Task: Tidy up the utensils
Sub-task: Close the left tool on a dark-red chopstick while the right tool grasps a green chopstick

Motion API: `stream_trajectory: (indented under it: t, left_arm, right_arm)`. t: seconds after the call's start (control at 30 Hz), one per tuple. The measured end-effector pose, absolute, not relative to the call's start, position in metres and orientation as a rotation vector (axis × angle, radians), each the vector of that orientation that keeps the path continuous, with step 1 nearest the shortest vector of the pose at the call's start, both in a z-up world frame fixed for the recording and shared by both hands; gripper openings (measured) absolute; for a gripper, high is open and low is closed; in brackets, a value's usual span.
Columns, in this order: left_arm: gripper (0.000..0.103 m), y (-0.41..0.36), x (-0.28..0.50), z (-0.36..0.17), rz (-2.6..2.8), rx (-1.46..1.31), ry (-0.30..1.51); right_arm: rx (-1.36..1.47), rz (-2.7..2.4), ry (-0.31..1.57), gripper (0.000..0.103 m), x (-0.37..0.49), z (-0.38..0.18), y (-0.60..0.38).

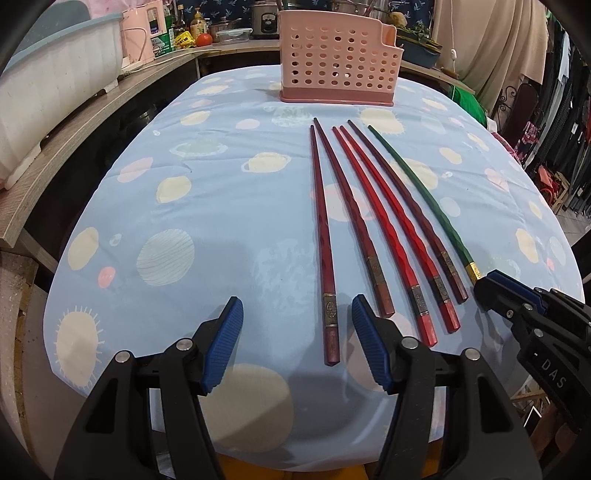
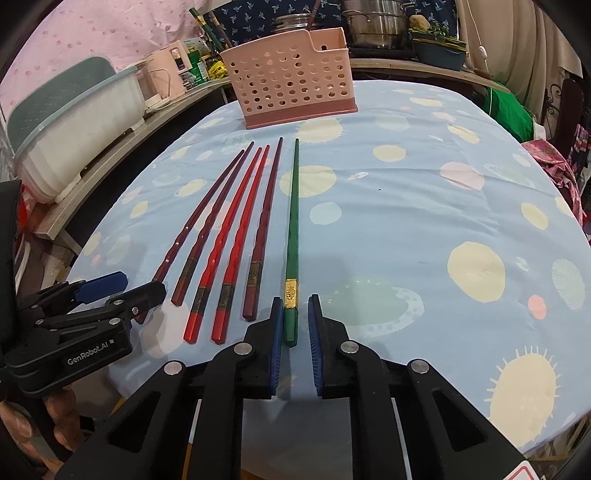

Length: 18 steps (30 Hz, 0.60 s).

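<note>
Six chopsticks are lying side by side, tips pointing toward the pink basket (image 1: 336,55). The right gripper (image 2: 295,332) is straddling the green chopstick (image 2: 293,229), jaws unclosed; the left gripper (image 1: 297,343) is gaping around the leftmost dark red chopstick (image 1: 321,236).

Planet-print blue tablecloth (image 1: 221,206), white dish rack (image 1: 55,85) — steel pots (image 2: 376,18) behind

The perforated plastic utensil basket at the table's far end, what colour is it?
Pink, clearest in the left wrist view.

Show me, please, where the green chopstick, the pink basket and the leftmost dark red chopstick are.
green chopstick (image 2: 292,229), right wrist view, middle of shaft
pink basket (image 1: 332,59), left wrist view, perforated front wall
leftmost dark red chopstick (image 1: 322,229), left wrist view, middle of shaft
</note>
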<state>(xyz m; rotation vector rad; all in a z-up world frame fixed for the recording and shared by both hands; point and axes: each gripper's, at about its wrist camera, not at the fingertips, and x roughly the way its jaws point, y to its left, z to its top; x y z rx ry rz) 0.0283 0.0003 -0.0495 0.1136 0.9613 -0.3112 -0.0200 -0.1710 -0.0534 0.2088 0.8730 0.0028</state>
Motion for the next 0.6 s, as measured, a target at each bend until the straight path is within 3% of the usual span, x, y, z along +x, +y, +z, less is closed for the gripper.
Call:
stream_trajectory:
  t: [0.2,0.37,0.6]
  left_arm:
    - [0.040,0.0021,0.0278,-0.0485,-0.309,0.114,0.959]
    - [0.013,0.0014,0.0270,-0.0468,-0.322,0.131,0.963]
    - [0.007,0.0009,0.0255,-0.0461,-0.346,0.122,0.968]
  right_arm:
    - [0.215,-0.002,0.873,0.007,-0.0209,-0.0541,-0.1732]
    - [0.219,0.000,0.872,0.007,-0.0208,-0.0543,-0.1734]
    - [0.227,0.000,0.872,0.007,-0.0231,-0.0537,-0.1740]
